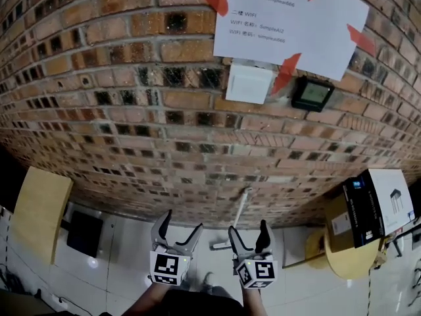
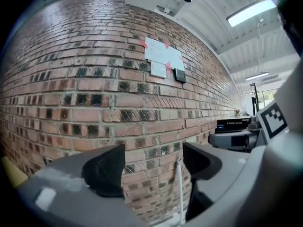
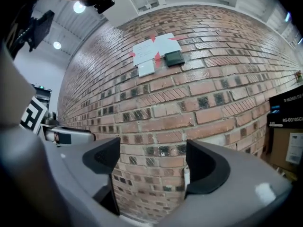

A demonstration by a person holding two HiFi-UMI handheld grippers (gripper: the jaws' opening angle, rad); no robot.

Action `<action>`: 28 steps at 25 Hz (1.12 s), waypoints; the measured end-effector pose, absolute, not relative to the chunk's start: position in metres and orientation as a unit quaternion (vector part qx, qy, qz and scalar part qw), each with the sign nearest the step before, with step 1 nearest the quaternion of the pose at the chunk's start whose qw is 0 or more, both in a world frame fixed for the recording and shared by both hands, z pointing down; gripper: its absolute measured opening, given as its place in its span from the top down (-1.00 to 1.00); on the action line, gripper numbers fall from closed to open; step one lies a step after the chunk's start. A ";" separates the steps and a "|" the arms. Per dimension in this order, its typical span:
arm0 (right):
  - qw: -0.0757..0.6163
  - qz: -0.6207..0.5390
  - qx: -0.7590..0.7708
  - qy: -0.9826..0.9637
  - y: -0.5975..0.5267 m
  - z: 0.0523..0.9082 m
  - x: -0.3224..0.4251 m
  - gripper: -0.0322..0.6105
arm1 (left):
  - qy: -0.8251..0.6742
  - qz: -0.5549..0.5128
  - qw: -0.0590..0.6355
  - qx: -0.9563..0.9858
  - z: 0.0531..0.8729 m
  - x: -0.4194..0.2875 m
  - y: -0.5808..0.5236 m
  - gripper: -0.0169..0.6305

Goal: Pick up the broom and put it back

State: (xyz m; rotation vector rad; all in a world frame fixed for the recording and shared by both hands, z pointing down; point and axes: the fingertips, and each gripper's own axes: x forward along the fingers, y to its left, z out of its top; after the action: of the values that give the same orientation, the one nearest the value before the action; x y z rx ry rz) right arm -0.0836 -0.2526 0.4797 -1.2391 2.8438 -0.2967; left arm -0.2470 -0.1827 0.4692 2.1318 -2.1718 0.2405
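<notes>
The broom (image 1: pixel 241 210) has a thin white handle that leans against the brick wall, with its pale head on the white floor just ahead of both grippers. In the left gripper view the broom handle (image 2: pixel 180 188) shows beside the right jaw, still some way off at the wall. In the right gripper view a short piece of the broom handle (image 3: pixel 186 176) peeks out next to the right jaw. My left gripper (image 1: pixel 181 228) (image 2: pixel 154 167) is open and holds nothing. My right gripper (image 1: pixel 248 232) (image 3: pixel 151 167) is also open and empty. Both point at the wall.
A brick wall (image 1: pixel 131 110) fills the view ahead, with taped papers (image 1: pixel 289 22), a white box (image 1: pixel 248 83) and a black device (image 1: pixel 312 94) on it. A yellow round table (image 1: pixel 348 265) with boxes (image 1: pixel 378 203) stands at the right. A yellow board (image 1: pixel 39 212) stands at the left.
</notes>
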 end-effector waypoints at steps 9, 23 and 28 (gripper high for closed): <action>-0.025 -0.133 -0.452 0.882 -0.255 0.525 -0.044 -0.45 | -0.633 0.139 0.060 0.759 0.509 -0.201 -0.216 -0.24; -0.053 -0.174 -0.520 0.835 -0.227 0.583 0.022 -0.40 | -0.490 0.174 0.113 0.846 0.569 -0.125 -0.233 -0.22; -0.078 -0.177 -0.568 0.800 -0.200 0.608 0.074 -0.40 | -0.438 0.192 0.127 0.869 0.595 -0.095 -0.237 -0.22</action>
State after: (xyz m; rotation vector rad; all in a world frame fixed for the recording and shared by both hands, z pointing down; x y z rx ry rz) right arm 0.0744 -0.2003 0.6085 -1.8794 2.6463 -0.5839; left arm -0.0950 -0.2366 0.5952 2.5302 -1.2740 0.5603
